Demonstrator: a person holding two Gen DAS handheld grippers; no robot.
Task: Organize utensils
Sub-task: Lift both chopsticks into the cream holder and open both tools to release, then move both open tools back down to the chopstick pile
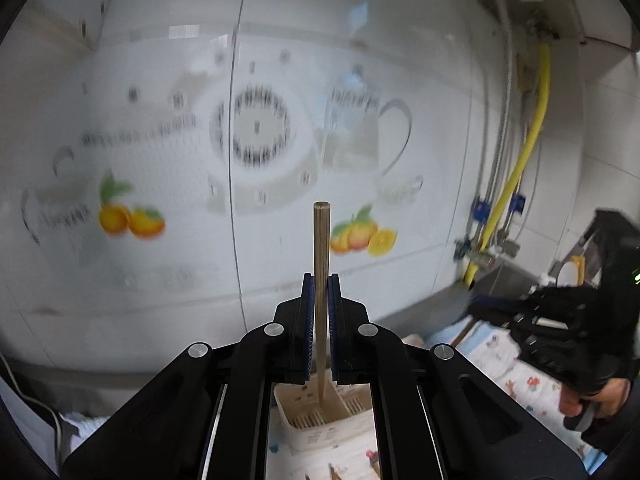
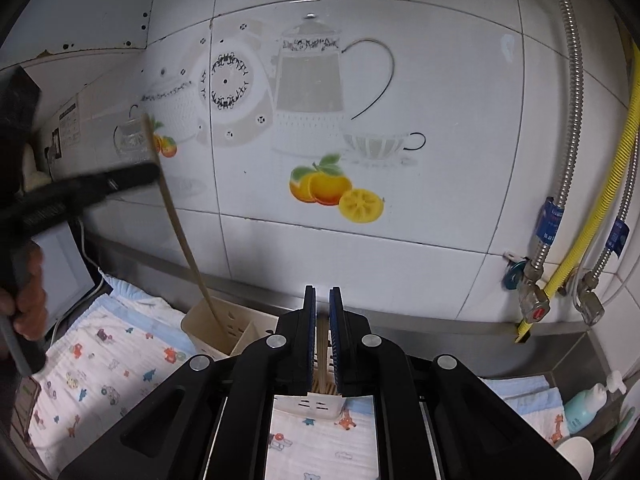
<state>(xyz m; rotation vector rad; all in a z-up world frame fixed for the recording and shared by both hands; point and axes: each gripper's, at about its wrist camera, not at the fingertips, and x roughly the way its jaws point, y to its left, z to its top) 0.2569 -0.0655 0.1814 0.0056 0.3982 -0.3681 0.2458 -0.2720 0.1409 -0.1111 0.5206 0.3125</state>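
My left gripper (image 1: 320, 280) is shut on a wooden chopstick (image 1: 321, 240) that stands upright, its lower end inside the beige utensil holder (image 1: 308, 436). In the right wrist view the same left gripper (image 2: 154, 170) is blurred at the left, its chopstick (image 2: 180, 232) slanting down into the holder's left compartment (image 2: 200, 320). My right gripper (image 2: 322, 292) is shut on another chopstick (image 2: 321, 360), whose lower end reaches into the holder. The right gripper (image 1: 480, 306) also shows at the right of the left wrist view, held by a hand.
The holder stands on a cartoon-print cloth (image 2: 100, 360) against a tiled wall. Loose chopsticks (image 1: 334, 472) lie on the cloth near the holder. A yellow hose (image 2: 600, 208) and valves (image 2: 534, 304) run at the right. A bottle (image 2: 584, 404) and white cup (image 2: 576, 456) sit lower right.
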